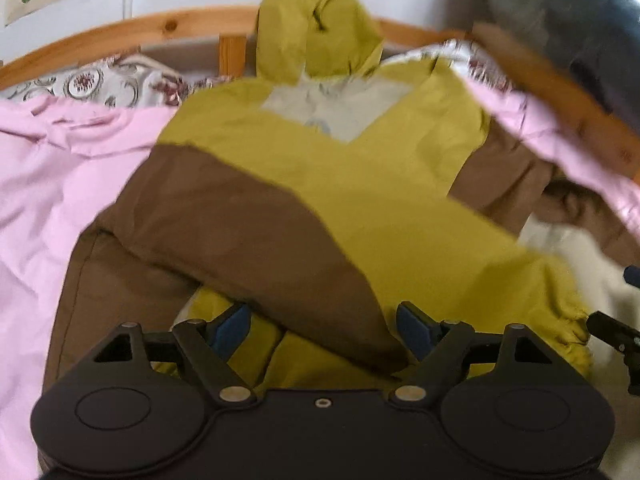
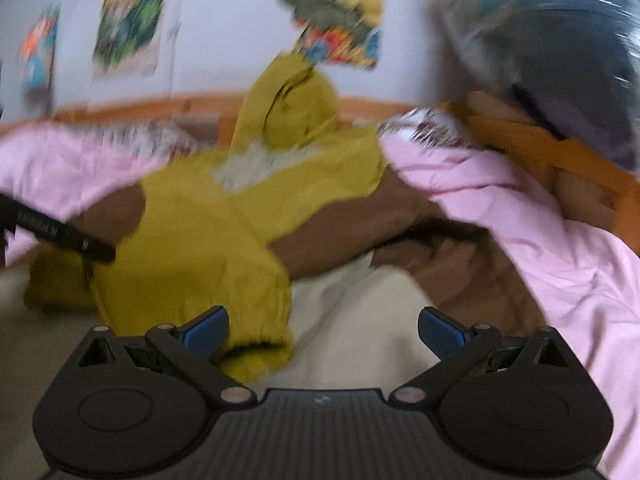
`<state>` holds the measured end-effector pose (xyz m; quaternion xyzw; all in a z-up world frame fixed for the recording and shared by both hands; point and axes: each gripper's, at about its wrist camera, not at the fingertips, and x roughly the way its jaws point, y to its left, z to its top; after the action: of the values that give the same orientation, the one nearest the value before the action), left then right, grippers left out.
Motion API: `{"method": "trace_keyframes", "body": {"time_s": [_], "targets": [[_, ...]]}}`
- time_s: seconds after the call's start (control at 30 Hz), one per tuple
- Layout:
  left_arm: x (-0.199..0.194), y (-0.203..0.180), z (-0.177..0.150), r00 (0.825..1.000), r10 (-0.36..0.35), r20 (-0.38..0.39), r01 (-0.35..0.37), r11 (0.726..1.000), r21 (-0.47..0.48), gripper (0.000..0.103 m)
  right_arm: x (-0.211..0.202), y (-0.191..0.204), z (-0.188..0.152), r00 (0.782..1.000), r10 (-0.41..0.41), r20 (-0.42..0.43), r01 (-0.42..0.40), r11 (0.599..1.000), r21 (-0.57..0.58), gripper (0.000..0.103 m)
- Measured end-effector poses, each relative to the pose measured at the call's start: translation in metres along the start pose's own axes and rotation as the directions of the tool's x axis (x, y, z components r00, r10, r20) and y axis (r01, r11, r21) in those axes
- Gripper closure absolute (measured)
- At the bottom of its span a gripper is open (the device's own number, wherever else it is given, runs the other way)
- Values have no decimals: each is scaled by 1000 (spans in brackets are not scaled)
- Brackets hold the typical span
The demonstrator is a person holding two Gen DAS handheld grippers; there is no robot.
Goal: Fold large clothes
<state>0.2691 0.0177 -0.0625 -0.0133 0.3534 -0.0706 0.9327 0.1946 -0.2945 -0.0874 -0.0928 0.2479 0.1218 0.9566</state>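
Observation:
An olive-yellow and brown hooded jacket [image 1: 360, 200] lies spread on the bed, its hood [image 1: 312, 28] towards the headboard. A brown sleeve [image 1: 260, 240] and a yellow sleeve [image 1: 460, 248] are crossed over its front. My left gripper [image 1: 322, 320] hovers open above the lower end of the brown sleeve, and its pads do not press the cloth. In the right wrist view, the jacket [image 2: 200, 240] lies ahead and to the left. My right gripper [image 2: 323, 322] stands open, with the yellow elastic cuff [image 2: 256, 340] beside its left finger and cream fabric [image 2: 352, 312] below.
A pink duvet [image 1: 48, 200] [image 2: 520, 220] surrounds the jacket on both sides. Patterned pillows [image 1: 104, 84] lie against the wooden bed frame [image 1: 120, 36]. Posters [image 2: 128, 20] hang on the wall. A blurred dark blue bundle [image 2: 560, 60] fills the upper right.

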Motion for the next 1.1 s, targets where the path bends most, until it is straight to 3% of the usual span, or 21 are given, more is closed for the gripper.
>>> {"method": "trace_keyframes", "body": {"time_s": [0.13,0.27,0.33,0.5,0.77,0.9,1.0,1.1], "targets": [[2,1,-4,1000,15,-3,-15,1000,20,21,9,3,-10,997,9,-72,-10,1000,-12,0],[-10,8,0,1000,-13,4,13,1000,-18,14,7,-6,-12,997,35,-65,-32,999,39,0],[-15,11,2,1000,-17,18,18,999,-37,5,6,-8,-13,997,45,-62,-41,997,58,0],[-29,17,9,1000,16,27,-13,995,-95,2,7,-13,-8,997,43,-60,-38,996,78,0],[-72,10,33,992,121,39,-114,984,-138,1,-25,-25,29,999,15,45,-22,989,145,0],[-106,0,63,984,167,61,-162,983,-91,1,-41,-36,50,995,50,89,-66,980,185,0],[-130,-5,87,978,198,59,-195,979,-54,1,-35,-39,54,993,111,33,-116,973,198,0],[-150,-9,105,972,232,45,-231,973,-15,1,-19,-43,44,979,205,-8,-194,937,291,2]]}}
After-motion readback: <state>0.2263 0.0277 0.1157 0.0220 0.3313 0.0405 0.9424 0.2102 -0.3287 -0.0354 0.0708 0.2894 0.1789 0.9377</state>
